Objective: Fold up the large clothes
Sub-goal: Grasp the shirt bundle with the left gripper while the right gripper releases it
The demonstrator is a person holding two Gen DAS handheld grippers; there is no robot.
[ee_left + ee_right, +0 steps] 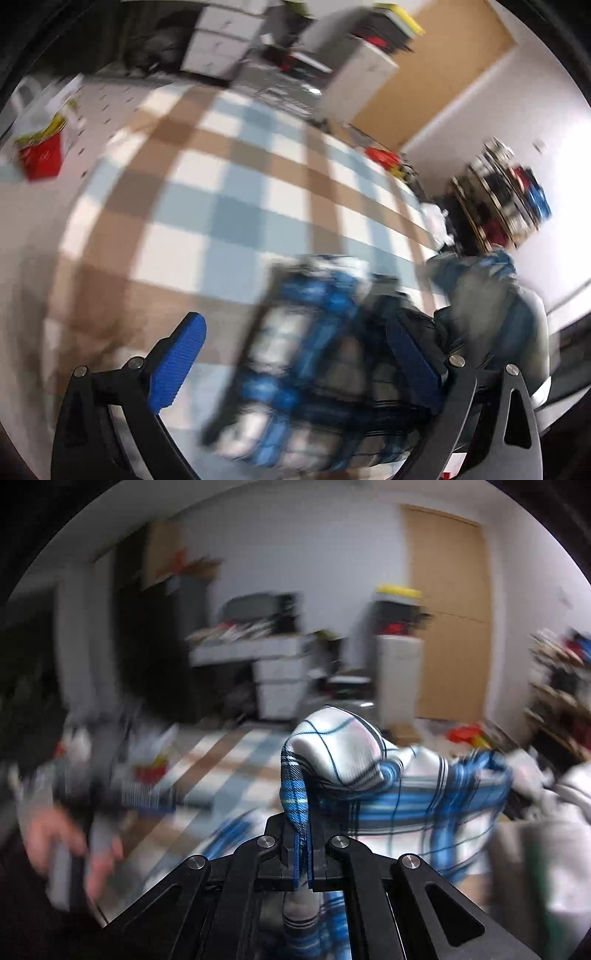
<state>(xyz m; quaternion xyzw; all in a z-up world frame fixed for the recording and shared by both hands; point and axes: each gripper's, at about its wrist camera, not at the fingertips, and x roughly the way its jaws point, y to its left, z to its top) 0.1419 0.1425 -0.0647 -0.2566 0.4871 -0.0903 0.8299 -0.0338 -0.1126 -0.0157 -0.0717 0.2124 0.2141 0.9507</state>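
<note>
1. Two grippers are mine, and only one has cloth. My right gripper (303, 845) is clenched on a fold of the blue plaid shirt (388, 794); the two blue pads press together with the fabric pinched between them, and a hump of cloth rises just above the fingertips.

2. My left gripper (295, 369) is released. Its blue pads (177, 365) stand wide apart and nothing is pressed between them. The plaid shirt (306, 369) lies below and beyond this gap, very blurred, so I cannot tell whether any pad touches it.

3. From the pinch, the shirt runs away to the right in the right wrist view, stretched like a band toward a bunched end near a grey garment (554, 812). I judge this is its long axis: from my right fingers outward to the right.

4. My left hand (70, 845) shows at the far left of that same view, well apart from the shirt, on the opposite side from the free end. So the right hand is the nearer one; it is already on the cloth.

5. I judge that the coming move depends on this: the left gripper must come to the free part of the shirt before a fold can be made with two hands.

6. Under everything lies the checkered cover (221, 192), brown, blue and white. Farther back stand white drawers (280, 690) and a wooden door (450, 620).
</note>
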